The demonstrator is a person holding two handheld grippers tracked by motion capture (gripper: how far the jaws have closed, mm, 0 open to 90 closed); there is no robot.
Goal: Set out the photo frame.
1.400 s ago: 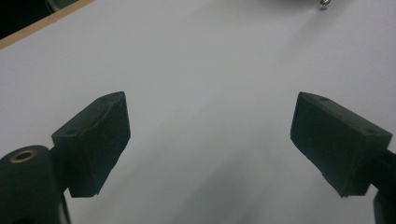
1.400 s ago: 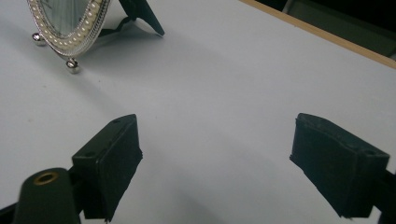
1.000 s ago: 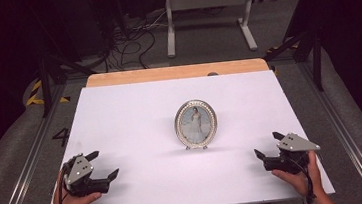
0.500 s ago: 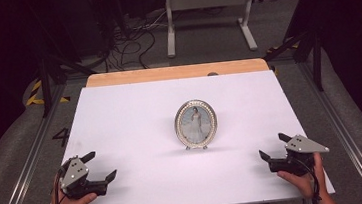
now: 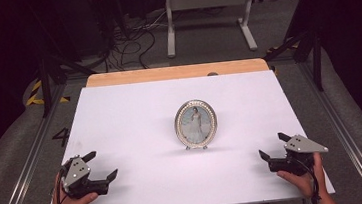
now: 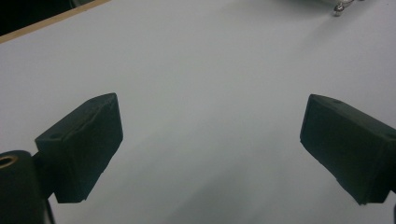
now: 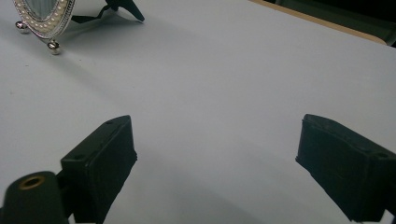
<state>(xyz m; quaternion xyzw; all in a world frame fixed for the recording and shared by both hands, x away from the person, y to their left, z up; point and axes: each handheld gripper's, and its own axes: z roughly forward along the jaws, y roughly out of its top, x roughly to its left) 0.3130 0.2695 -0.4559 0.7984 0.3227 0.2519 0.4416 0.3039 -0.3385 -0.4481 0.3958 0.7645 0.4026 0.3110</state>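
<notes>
An oval silver picture frame with a beaded rim stands upright at the middle of the white table, holding a photo of a figure in a pale dress. Its lower edge and black back stand appear at the top left of the right gripper view. My left gripper rests open near the front left corner, well apart from the frame, with nothing between its jaws. My right gripper is open near the front right corner, also holding nothing. Each is held by a hand.
A wooden strip runs along the table's far edge. Beyond it on the grey floor stand a white metal stand and loose cables. Metal rails flank the table on both sides.
Both grippers have drawn back a little toward the table's front edge and outward. The picture frame has not moved.
</notes>
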